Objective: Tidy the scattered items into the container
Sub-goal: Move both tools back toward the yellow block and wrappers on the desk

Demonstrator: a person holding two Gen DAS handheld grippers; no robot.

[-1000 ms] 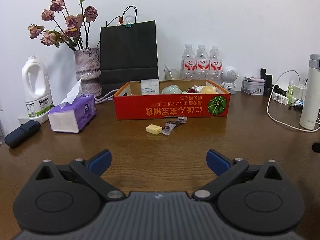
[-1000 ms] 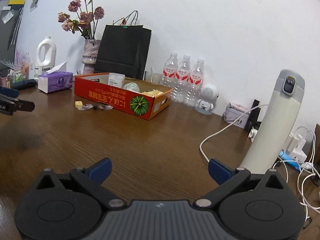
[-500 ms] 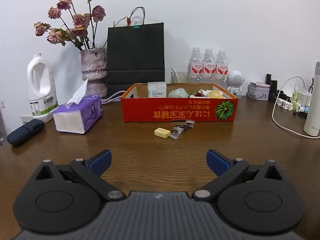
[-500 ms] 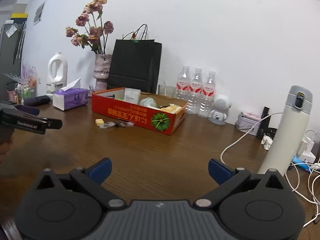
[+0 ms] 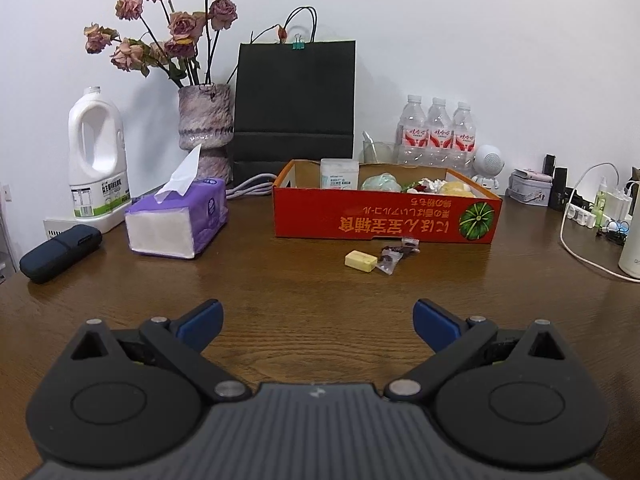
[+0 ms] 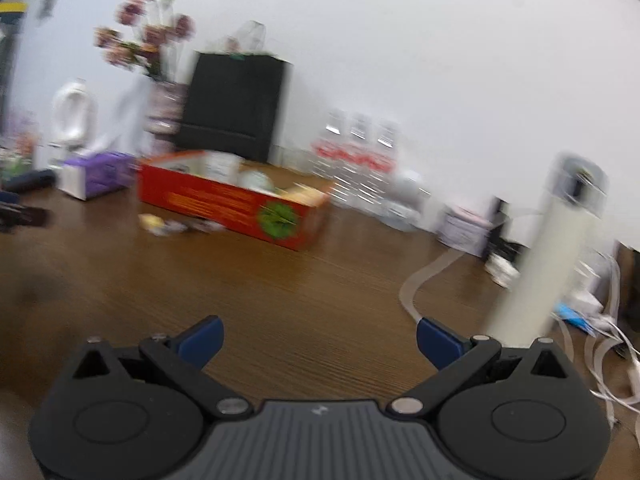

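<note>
Ahead of our left gripper (image 5: pixel 316 326), jaws spread and empty: yellow candy (image 5: pixel 360 260) and dark wrapped sweet (image 5: pixel 389 261), touching, just before the red box (image 5: pixel 384 216). Right gripper (image 6: pixel 318 338) likewise spread, empty.

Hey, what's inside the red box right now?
The red box holds a white carton, a pale green item, a yellow one, and small wrapped pieces between them. The front wall hides the floor and anything lying low.

Bare bench (image 5: pixel 320 292) is left open toward 12 o'clock up to the red box (image 5: pixel 384 220); passage is narrowed at 10 o'clock by the tissue box (image 5: pixel 176 224).
</note>
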